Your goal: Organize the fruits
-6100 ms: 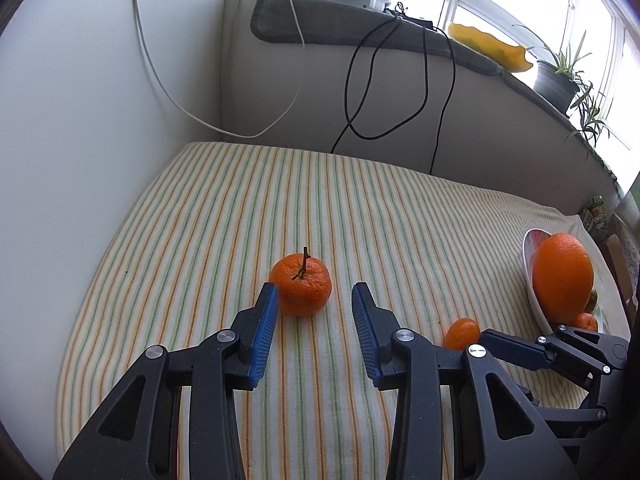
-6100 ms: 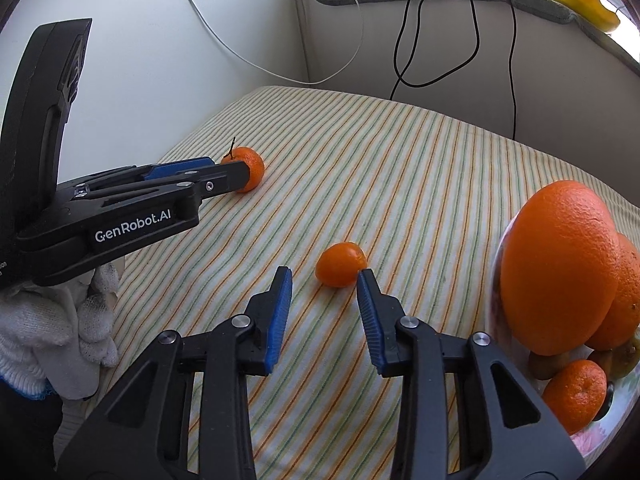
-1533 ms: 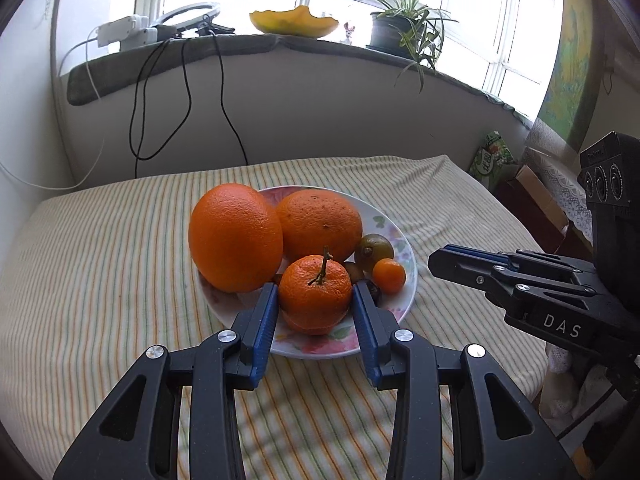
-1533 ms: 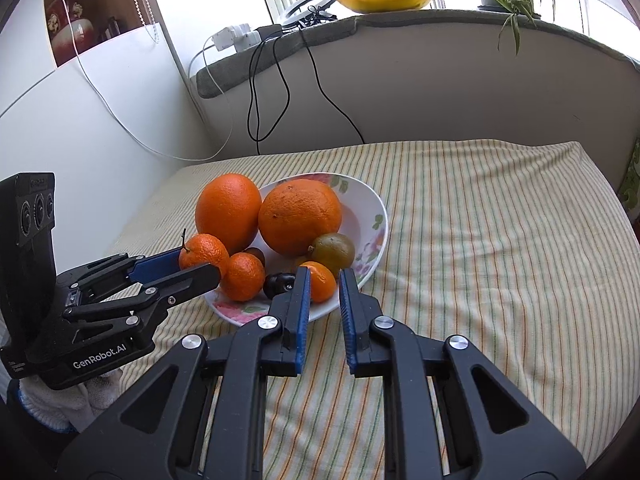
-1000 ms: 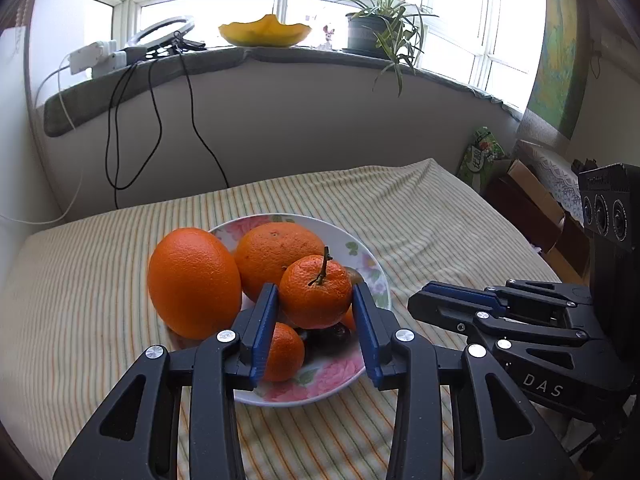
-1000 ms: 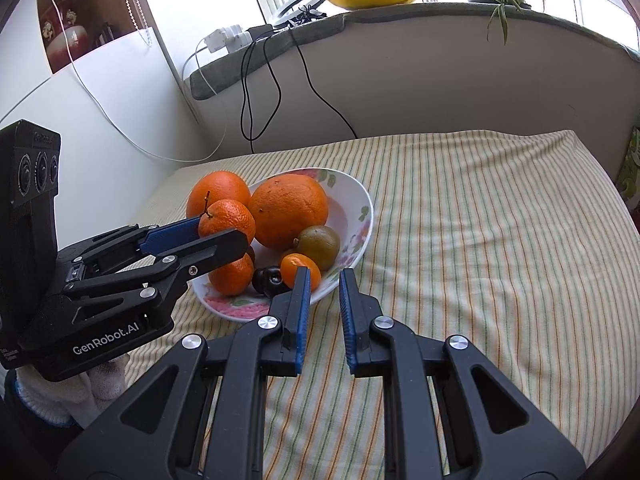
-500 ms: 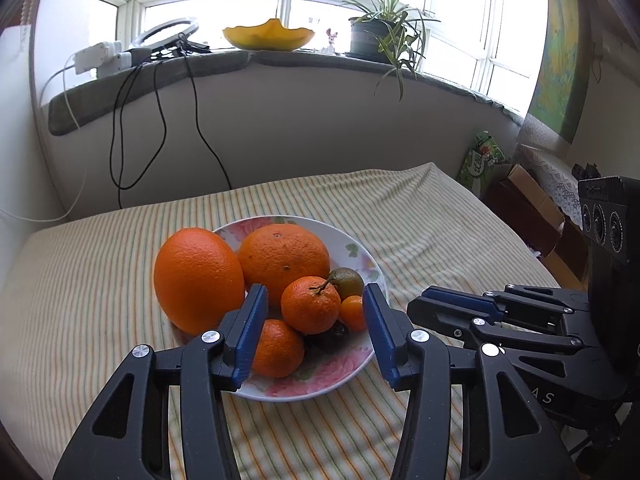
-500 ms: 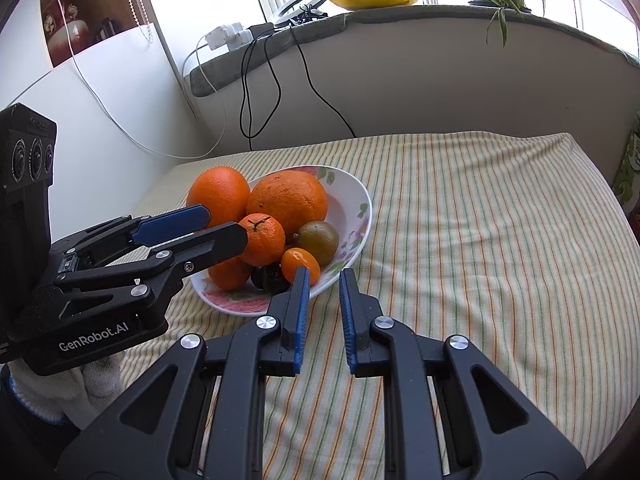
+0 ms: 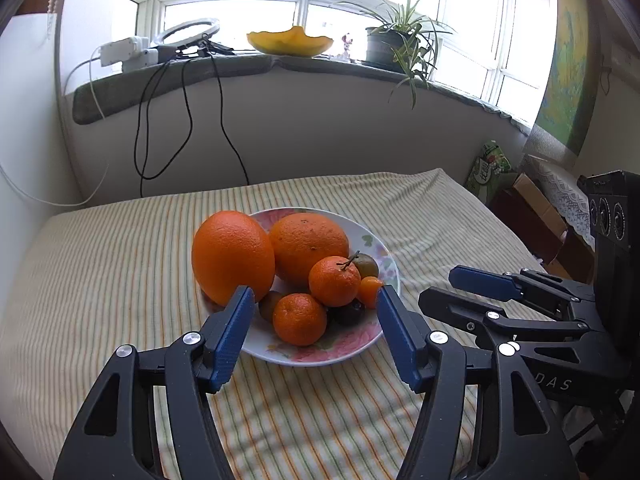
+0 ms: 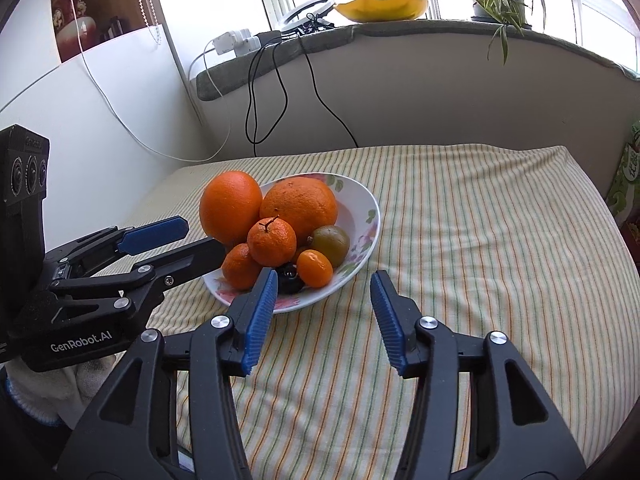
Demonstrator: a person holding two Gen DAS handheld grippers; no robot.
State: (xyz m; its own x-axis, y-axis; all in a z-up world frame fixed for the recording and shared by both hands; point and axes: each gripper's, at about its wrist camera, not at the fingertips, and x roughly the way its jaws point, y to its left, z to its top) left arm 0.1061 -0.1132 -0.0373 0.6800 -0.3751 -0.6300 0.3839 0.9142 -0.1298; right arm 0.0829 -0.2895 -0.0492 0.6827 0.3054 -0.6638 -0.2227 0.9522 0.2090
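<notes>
Fruits (image 9: 334, 286) sit piled in the flowered plate (image 9: 390, 264) mid-table; both the left gripper (image 9: 314, 334) and right gripper (image 10: 322, 320) are opening, fingers empty. Best to back off low and straight, clear of the rim.

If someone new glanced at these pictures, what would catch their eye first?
The floral plate heaped with bright oranges, mid-table on the striped cloth, with a stemmed mandarin on top. Next, the left gripper and right gripper beside it, jaws opening, nothing between them.
</notes>
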